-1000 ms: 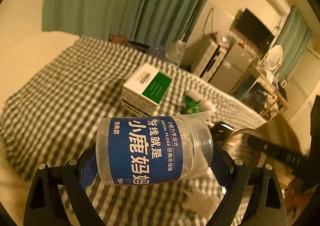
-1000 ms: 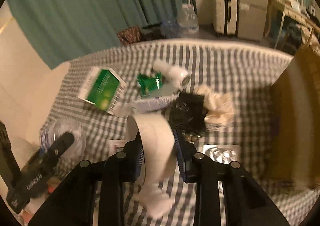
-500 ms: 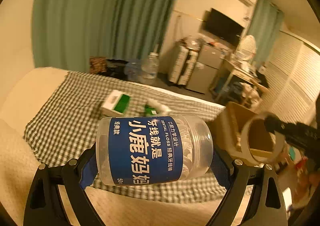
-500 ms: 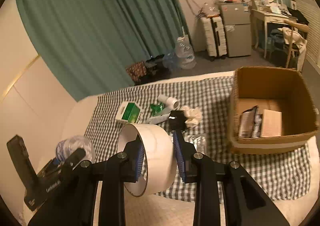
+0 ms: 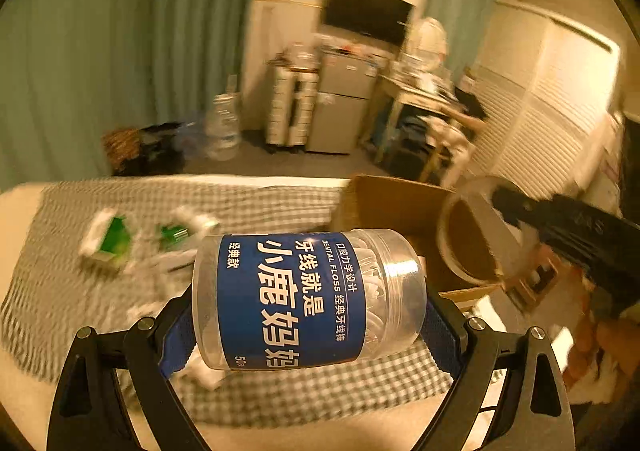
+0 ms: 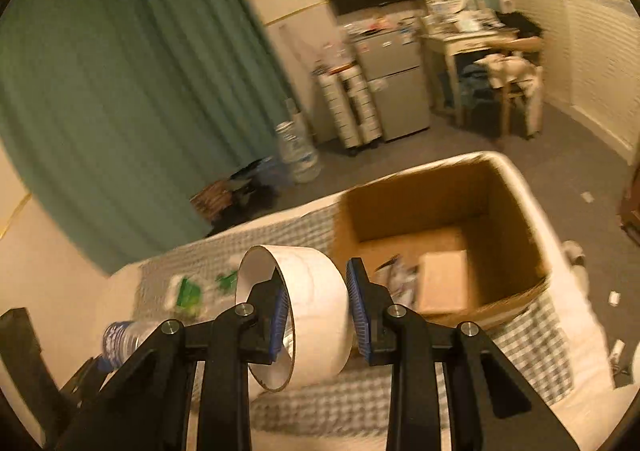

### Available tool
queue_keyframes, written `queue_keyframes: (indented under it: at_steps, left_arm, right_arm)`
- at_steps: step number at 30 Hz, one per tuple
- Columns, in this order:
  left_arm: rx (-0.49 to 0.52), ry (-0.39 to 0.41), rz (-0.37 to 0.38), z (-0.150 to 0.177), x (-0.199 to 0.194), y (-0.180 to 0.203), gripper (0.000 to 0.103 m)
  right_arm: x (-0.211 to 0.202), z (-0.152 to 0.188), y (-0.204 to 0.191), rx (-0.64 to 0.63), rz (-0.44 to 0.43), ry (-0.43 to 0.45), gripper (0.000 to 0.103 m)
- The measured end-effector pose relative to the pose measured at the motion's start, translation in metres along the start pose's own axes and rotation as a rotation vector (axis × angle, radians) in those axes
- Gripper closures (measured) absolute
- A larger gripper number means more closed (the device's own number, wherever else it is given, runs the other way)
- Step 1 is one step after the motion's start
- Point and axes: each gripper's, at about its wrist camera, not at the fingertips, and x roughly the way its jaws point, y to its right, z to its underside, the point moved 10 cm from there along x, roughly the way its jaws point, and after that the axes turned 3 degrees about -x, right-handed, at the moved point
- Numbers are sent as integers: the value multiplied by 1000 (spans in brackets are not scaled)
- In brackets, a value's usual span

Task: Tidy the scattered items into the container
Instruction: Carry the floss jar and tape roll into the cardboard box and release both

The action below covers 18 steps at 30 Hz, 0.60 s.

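Left gripper (image 5: 308, 325): your jaws are clamped on the floss jar (image 5: 308, 299), which lies sideways between them.
Right gripper (image 6: 316, 313): your jaws pinch the tape roll's (image 6: 304, 315) wall — one inside the ring, one outside.
Cardboard box (image 6: 516, 219): open, ahead and right of your right jaws — packets inside.
Green box (image 5: 106, 243): on the checked bed, ahead-left of your left jaws.

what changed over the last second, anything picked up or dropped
Both grippers rose from low over the checked blanket and swung right toward the cardboard box, which now fills the right wrist view. Nothing was taken or released: the left gripper still clamps the dental floss jar, and the right gripper still clamps the tape roll.
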Motion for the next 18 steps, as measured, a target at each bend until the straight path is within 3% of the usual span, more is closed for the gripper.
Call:
queue_keyframes:
  at_steps: [3, 6, 9, 12, 15, 16, 18]
  left_arm:
    - [49, -28, 47, -11, 40, 45, 8]
    - [94, -32, 48, -17, 87, 82, 8]
    - [74, -60, 59, -16, 125, 97, 8]
    - [72, -61, 24, -12, 151, 96, 7]
    - [120, -49, 9, -9, 167, 93, 6]
    - [130, -43, 1, -9, 168, 89, 2]
    - [136, -29, -7, -12, 164, 83, 0]
  right_arm:
    - [14, -15, 42, 40, 63, 13, 76]
    - [35, -14, 83, 100, 113, -2, 76]
    - [58, -3, 111, 161, 137, -25, 76]
    - [82, 6, 131, 203, 145, -62, 76]
    - [89, 9, 142, 231, 146, -64, 75]
    - [88, 6, 144, 226, 161, -52, 72]
    - [84, 1, 141, 253, 142, -17, 34]
